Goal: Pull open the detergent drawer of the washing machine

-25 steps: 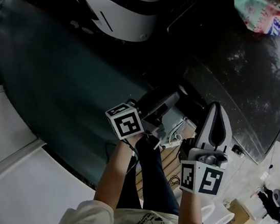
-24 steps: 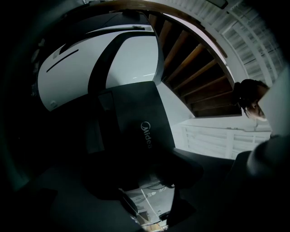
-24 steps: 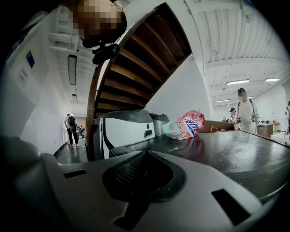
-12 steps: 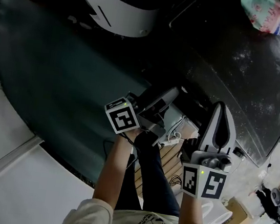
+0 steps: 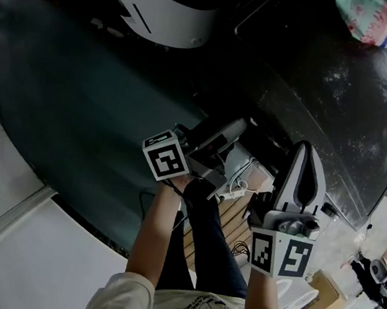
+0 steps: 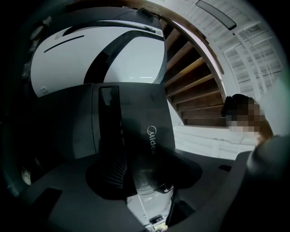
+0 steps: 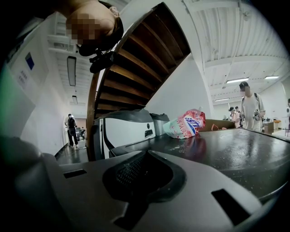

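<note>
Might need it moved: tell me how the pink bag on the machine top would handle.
The bag looks crumpled and slumped, so probably floppy when gripped. Lying flat on the machine top, it likely slides rather than rolls.

left gripper (image 6: 136,177) jaws clamped on detergent drawer (image 6: 147,205), forearm (image 5: 154,234) reaching forward | right gripper (image 7: 144,181) jaws together, empty, alongside

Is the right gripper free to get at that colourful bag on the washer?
Probably yes: the right gripper is empty, jaws together, and nothing stands on the washer top before the bag. It must open first.
</note>
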